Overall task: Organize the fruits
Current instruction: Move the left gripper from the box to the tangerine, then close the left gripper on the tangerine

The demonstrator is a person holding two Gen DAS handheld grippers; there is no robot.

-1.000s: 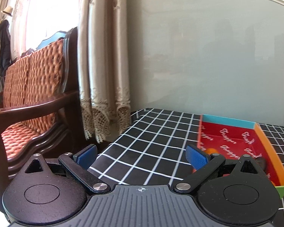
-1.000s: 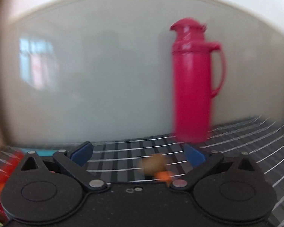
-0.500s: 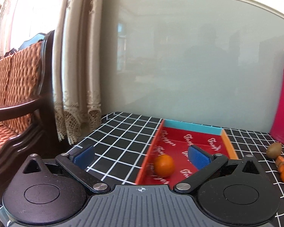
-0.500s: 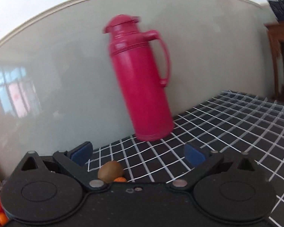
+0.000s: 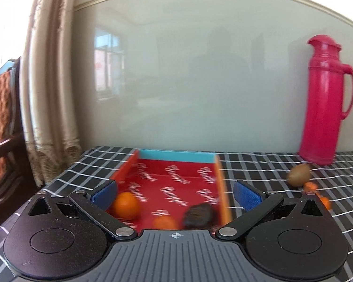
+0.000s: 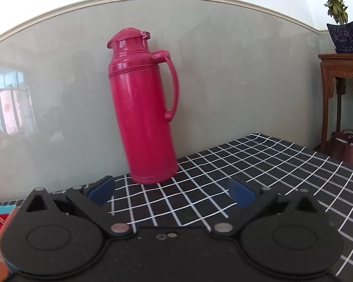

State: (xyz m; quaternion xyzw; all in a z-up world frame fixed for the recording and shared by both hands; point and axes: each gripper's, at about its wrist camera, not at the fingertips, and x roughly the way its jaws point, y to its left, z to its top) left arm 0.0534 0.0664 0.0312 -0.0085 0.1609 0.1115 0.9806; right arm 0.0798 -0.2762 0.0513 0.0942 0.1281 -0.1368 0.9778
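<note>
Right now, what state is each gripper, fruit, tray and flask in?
left gripper: open, empty
right gripper: open, empty
red tray: holds fruit
orange: in tray
dark fruit: in tray, blurred
kiwi: on the tablecloth, outside tray
pink flask: upright, lid closed

Lower centre of the left wrist view: one red shallow cardboard tray [image 5: 176,176], two round orange fruits [image 5: 126,205], one dark blurred lump [image 5: 198,215]. Right side: one brown oval kiwi [image 5: 298,175], one tall pink plastic thermos [image 5: 324,103].
</note>
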